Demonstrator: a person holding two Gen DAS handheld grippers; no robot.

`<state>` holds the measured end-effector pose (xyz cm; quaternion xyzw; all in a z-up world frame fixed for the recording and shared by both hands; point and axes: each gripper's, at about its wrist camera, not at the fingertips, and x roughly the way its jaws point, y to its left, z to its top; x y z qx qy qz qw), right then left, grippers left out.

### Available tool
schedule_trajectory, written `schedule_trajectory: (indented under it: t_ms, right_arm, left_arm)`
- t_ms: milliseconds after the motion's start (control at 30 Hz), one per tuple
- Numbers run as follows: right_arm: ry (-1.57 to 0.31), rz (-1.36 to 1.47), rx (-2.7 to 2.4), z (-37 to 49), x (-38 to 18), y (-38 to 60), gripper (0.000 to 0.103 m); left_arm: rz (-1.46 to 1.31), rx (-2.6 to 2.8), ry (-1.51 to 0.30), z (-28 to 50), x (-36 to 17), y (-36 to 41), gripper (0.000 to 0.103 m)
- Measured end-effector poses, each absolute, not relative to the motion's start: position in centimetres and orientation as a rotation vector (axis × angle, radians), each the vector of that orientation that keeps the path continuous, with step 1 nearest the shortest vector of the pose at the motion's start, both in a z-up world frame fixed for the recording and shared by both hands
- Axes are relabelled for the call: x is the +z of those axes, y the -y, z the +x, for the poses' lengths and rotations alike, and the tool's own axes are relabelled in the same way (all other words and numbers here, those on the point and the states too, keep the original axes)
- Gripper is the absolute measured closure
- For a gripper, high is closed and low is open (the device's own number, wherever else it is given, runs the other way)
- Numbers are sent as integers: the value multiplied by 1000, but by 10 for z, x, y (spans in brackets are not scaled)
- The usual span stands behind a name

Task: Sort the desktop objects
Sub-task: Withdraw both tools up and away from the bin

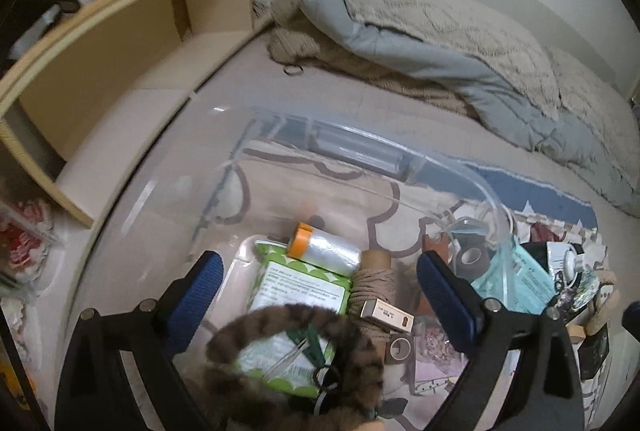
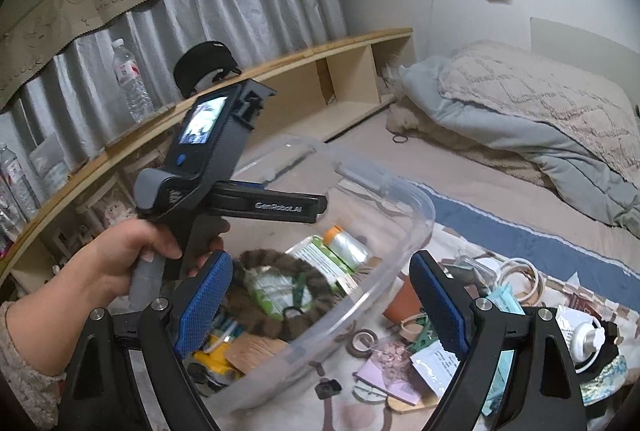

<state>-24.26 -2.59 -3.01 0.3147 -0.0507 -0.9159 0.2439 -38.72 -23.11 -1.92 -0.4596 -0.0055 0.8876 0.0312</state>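
1. Two grippers are in view; the left gripper hangs over a clear bin, its blue pads spread wide with nothing between them.
2. Inside the bin lie a green pack, a film roll with an orange cap, a twine spool, a small tan box and a furry striped ring; the film roll rests on the pack's far end; the box sits on the spool.
3. Just outside the bin's right wall sit a tape roll and a teal packet on a patterned cloth.
4. The right gripper also stands wide open and holds nothing; it straddles the bin's near-right rim.
5. From the right wrist view a hand grips the left gripper's handle at the bin's left edge; loose papers lie on the cloth to the right.
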Motion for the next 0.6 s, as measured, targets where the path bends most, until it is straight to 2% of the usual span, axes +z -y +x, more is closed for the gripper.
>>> schedule_trajectory:
  t_ms: [500,600]
  right_arm:
    - [124,783,-2568,-214,-2,37,13]
    - [75,785,-2583,-207,2,39,4]
  left_arm:
    - [-1142,2947,29,-275,54,261,5]
    - [-1105,2963,33,-248,60,265,5]
